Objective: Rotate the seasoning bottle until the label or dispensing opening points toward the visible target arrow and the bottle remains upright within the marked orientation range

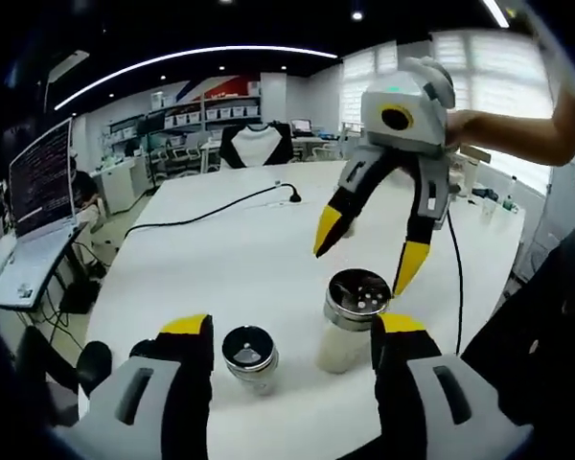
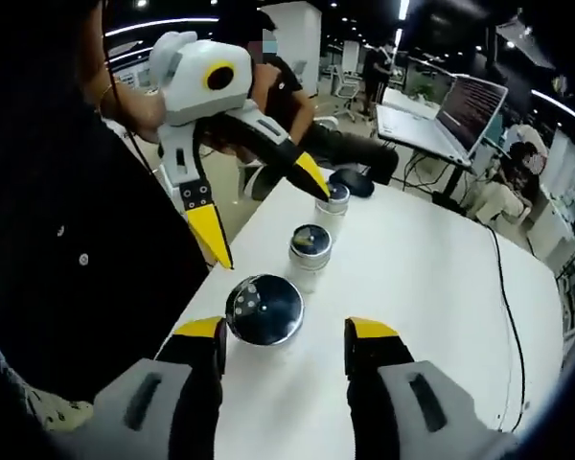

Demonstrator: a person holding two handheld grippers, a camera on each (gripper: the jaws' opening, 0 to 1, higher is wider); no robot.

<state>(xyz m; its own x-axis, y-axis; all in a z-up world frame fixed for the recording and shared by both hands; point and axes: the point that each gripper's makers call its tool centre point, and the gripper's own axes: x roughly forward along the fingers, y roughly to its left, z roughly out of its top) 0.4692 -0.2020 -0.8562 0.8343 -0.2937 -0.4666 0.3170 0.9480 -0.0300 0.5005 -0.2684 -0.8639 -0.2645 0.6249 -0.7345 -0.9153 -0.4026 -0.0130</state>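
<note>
The seasoning bottle [image 1: 353, 324] stands upright on the white table [image 1: 230, 259], with white contents and a perforated steel lid. In the right gripper view the bottle [image 2: 264, 311] sits just ahead of my open right gripper [image 2: 284, 331], between its yellow tips. From the upper right of the left gripper view, the right gripper [image 1: 369, 254] hangs open just above the bottle. My left gripper [image 1: 292, 331] is open with nothing held; a smaller dark-lidded shaker [image 1: 250, 356] stands between its jaws. In the right gripper view the left gripper [image 2: 264, 206] reaches in from the left.
The smaller shaker [image 2: 310, 249] and a third shaker [image 2: 335, 199] line up behind the bottle near the table edge. A black mouse [image 2: 350, 182], a laptop [image 2: 460, 110] and a black cable [image 1: 220, 206] lie farther off. A person in dark clothing [image 2: 77, 240] stands at the edge.
</note>
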